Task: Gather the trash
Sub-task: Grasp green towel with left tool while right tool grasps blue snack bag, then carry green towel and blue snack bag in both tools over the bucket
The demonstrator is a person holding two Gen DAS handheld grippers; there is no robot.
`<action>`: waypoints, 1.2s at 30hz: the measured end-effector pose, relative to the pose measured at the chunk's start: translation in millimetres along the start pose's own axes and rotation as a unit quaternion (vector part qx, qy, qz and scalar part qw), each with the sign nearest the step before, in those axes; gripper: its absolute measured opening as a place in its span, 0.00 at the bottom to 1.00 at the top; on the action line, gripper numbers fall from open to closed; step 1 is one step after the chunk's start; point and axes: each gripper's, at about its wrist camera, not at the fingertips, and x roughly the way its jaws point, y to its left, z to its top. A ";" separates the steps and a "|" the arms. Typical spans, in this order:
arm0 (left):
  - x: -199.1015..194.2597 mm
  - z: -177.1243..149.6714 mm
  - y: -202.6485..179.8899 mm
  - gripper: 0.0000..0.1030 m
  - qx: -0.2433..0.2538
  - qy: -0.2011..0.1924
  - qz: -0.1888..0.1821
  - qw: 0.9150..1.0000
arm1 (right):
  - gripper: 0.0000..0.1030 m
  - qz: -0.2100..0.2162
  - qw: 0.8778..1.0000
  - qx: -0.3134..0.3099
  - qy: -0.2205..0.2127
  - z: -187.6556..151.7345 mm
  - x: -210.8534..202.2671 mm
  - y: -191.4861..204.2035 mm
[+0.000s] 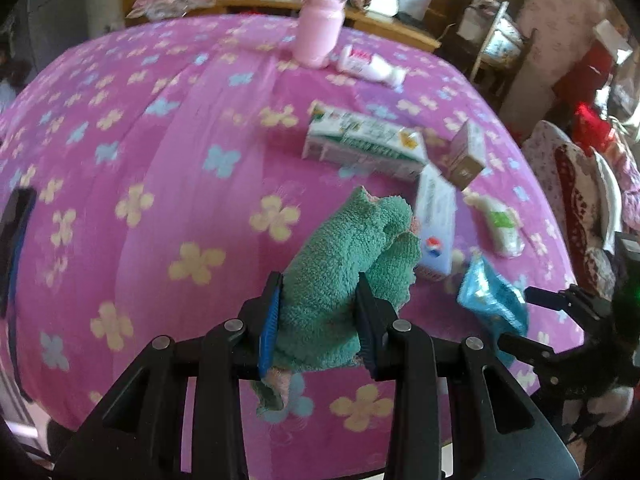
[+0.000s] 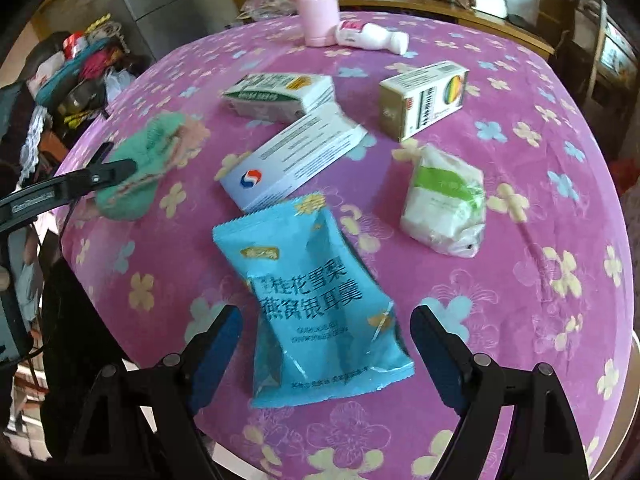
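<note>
Over a round table draped in a soft pink cloth (image 1: 120, 152) printed with pale flowers, the left wrist view shows the left gripper (image 1: 318, 320) pinching a fluffy green terry cloth (image 1: 344, 256); its blue-padded jaws press the bunched fabric from both sides. A loose corner hangs below the jaws, so in my judgement the limp cloth could drag across the nearby cartons and nudge them. Beyond it lie a long green-and-white carton (image 1: 364, 144), a white carton with a red-and-blue logo (image 1: 434, 224) and a smooth pink bottle (image 1: 320, 20) standing upright at the far edge.

From the right wrist view, the right gripper (image 2: 326, 340) is spread wide, nothing held. A crinkled, glossy blue snack packet (image 2: 316, 312), the trash nearest to hand, lies flat on the cloth with its lower end between the two pads, neither one touching it. The risk, as I judge it: slick, thin foil lying flat may slide or buckle away as the jaws close, or the pads may snag the tablecloth instead. Near the packet sit a soft white plastic pouch with a green band (image 2: 444, 196) and a stiff gold-and-white box (image 2: 424, 100).
</note>
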 end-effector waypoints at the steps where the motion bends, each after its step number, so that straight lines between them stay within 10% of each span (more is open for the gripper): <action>1: 4.2 -2.8 0.4 0.31 -0.002 0.004 0.006 1.000 | 0.82 -0.001 1.000 -0.003 0.002 -0.8 3.0 1.3; 11: 30.7 3.0 -19.6 0.57 0.040 0.017 0.025 0.999 | 0.82 -0.035 0.999 0.007 -0.023 -1.1 19.2 4.7; 14: 31.6 0.7 -17.7 0.54 0.039 0.015 0.018 0.999 | 0.69 -0.044 0.998 0.002 -0.038 -1.3 19.0 7.2; 16: 25.7 0.9 -13.1 0.32 0.031 0.008 0.018 0.999 | 0.60 -0.035 0.999 0.004 -0.037 -0.2 16.7 7.2; 36: -27.5 33.6 -94.6 0.31 0.072 -0.060 -0.045 0.995 | 0.55 -0.070 0.988 0.040 -0.128 -7.0 -82.3 -35.1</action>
